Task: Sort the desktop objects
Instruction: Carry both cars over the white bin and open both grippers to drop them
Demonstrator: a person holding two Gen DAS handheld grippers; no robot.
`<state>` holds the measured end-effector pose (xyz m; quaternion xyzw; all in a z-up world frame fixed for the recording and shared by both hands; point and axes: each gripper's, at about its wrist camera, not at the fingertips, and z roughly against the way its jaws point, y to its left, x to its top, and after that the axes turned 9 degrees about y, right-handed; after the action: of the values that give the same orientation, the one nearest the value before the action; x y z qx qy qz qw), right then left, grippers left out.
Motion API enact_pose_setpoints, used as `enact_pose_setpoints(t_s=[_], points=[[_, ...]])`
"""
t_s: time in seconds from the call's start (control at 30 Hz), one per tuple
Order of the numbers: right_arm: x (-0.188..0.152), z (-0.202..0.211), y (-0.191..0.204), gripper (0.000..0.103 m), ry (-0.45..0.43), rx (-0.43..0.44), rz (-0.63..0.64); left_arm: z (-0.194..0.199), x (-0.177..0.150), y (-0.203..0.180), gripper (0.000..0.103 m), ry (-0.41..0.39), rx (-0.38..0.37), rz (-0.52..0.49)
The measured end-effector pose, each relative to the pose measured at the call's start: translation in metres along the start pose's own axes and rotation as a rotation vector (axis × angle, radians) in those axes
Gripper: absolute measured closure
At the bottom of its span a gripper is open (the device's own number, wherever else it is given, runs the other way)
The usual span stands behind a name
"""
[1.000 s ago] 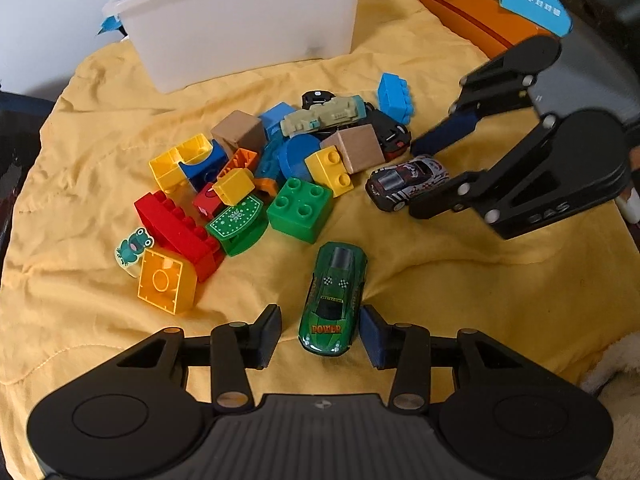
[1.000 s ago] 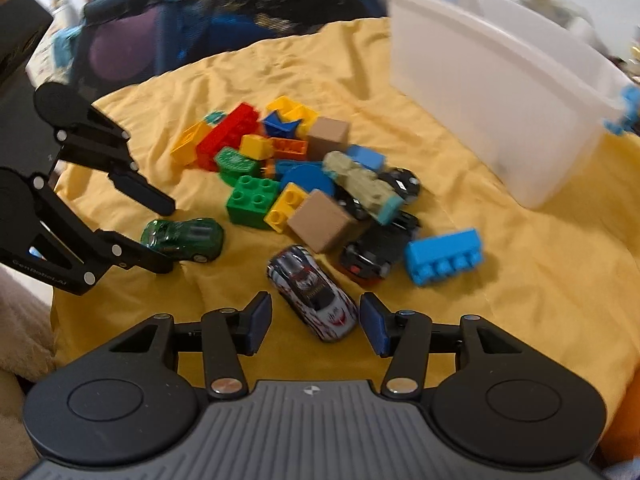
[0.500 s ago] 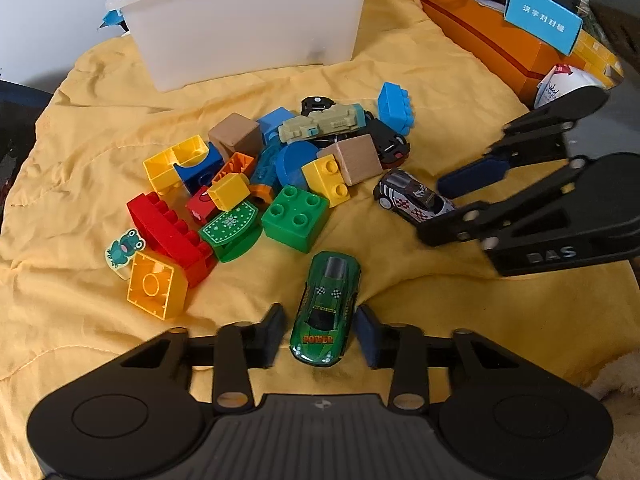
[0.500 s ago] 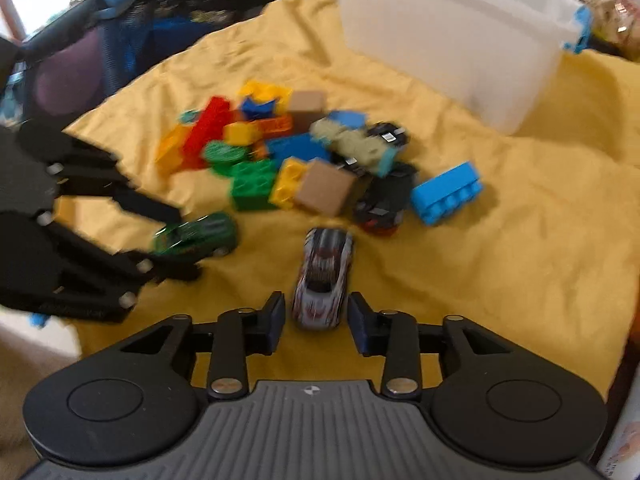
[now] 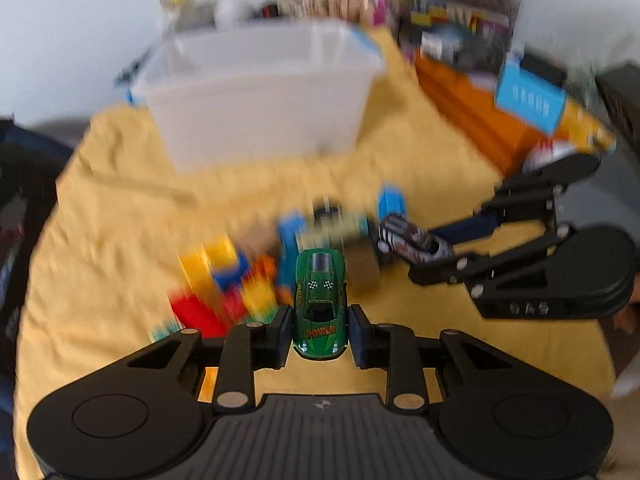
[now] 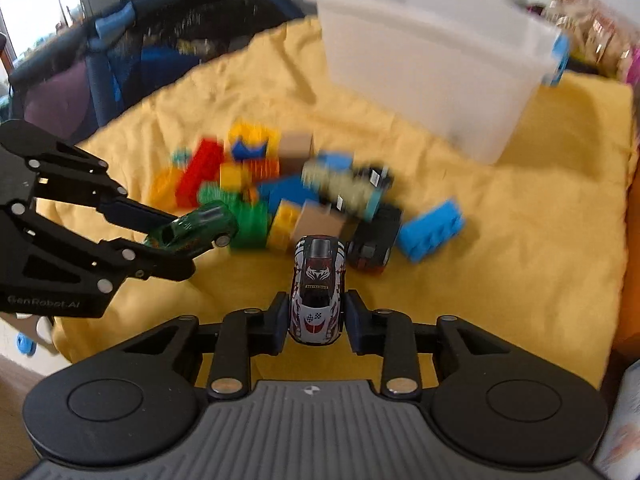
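The green car (image 5: 320,304), a small toy with "POWER" on its hood and little checkered marks on top, sits pinched between the pads of the left gripper (image 5: 319,330), nose toward the camera and lifted off the yellow cloth. The silver car (image 6: 318,306), white and dark red with a winged emblem on the hood and a checkered patch at its nose, is pinched the same way in the right gripper (image 6: 316,322), also raised. Below them lies the block pile (image 6: 256,188): red, yellow, green, orange, blue and tan bricks heaped with a few more cars, blurred. A blue brick (image 6: 432,230) lies at its edge. The white bin (image 6: 432,60) stands upright beyond the pile.
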<state>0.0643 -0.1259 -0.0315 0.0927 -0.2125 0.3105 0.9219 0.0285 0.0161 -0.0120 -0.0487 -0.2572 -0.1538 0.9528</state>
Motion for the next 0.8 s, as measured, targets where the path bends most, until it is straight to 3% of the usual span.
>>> enact_pose_setpoints(t_s=[0.23,0.43,0.63,0.7,0.8], points=[[0.046,0.041,-0.020,0.070,-0.154,-0.061,-0.041,0.027,0.078,0.022,0.071,-0.164,0.039,-0.029],[0.102,0.060,-0.049,0.070,-0.296,-0.159,-0.092,0.013,0.158,0.043,0.070,-0.256,0.111,-0.065],[0.151,0.042,-0.085,0.070,-0.330,-0.225,-0.178,-0.032,0.205,0.069,0.070,-0.245,0.164,-0.044],[0.164,0.028,-0.095,0.070,-0.309,-0.236,-0.213,-0.046,0.208,0.074,0.069,-0.215,0.190,-0.035],[0.172,0.012,-0.100,0.066,-0.291,-0.264,-0.252,-0.059,0.200,0.074,0.060,-0.182,0.239,-0.053]])
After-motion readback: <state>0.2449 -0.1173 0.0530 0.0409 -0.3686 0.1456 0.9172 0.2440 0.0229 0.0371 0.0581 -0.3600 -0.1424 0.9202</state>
